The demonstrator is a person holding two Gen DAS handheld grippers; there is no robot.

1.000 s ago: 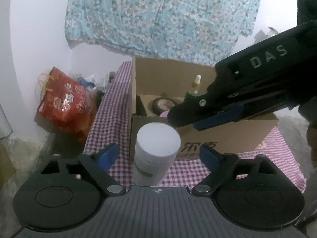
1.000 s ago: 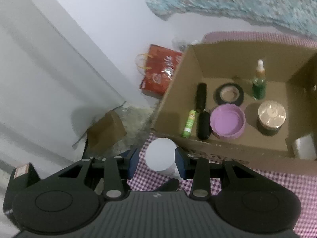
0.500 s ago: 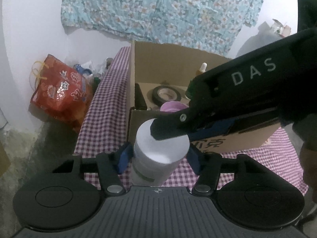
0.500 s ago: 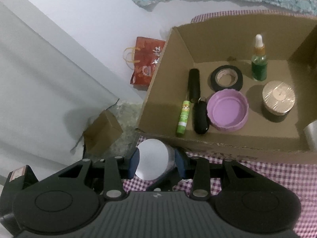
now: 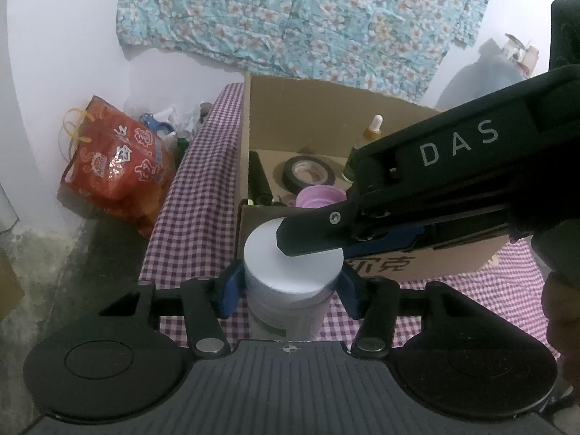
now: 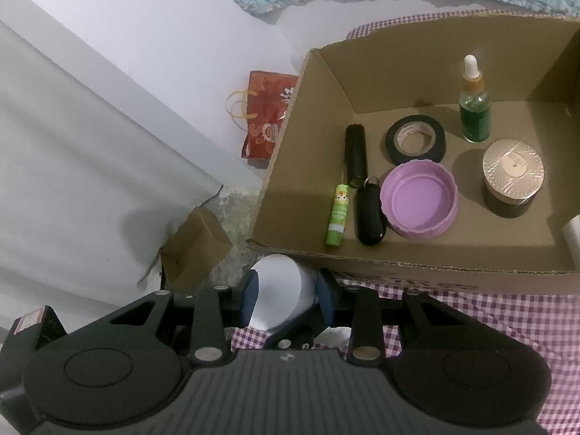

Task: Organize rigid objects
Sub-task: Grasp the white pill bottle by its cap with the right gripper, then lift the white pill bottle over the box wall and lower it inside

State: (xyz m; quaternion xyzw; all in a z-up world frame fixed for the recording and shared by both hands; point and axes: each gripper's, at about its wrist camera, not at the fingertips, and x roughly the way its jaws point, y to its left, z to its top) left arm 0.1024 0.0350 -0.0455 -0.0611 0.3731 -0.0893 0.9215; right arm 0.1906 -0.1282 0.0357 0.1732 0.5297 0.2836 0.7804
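Left claw (image 5: pixel 290 286): has just closed from wide apart, pads now pinching the white jar (image 5: pixel 291 264).
Right claw (image 6: pixel 286 295): seemingly squeezing jar's lid, tightened slightly.

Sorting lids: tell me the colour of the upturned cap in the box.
Purple cap, clearest in the right wrist view.

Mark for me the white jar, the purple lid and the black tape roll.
white jar (image 5: pixel 290 253), left wrist view, on its flat white top.
purple lid (image 6: pixel 418 199), right wrist view, on its inner floor.
black tape roll (image 6: pixel 393 137), right wrist view, on the left of its black ring.
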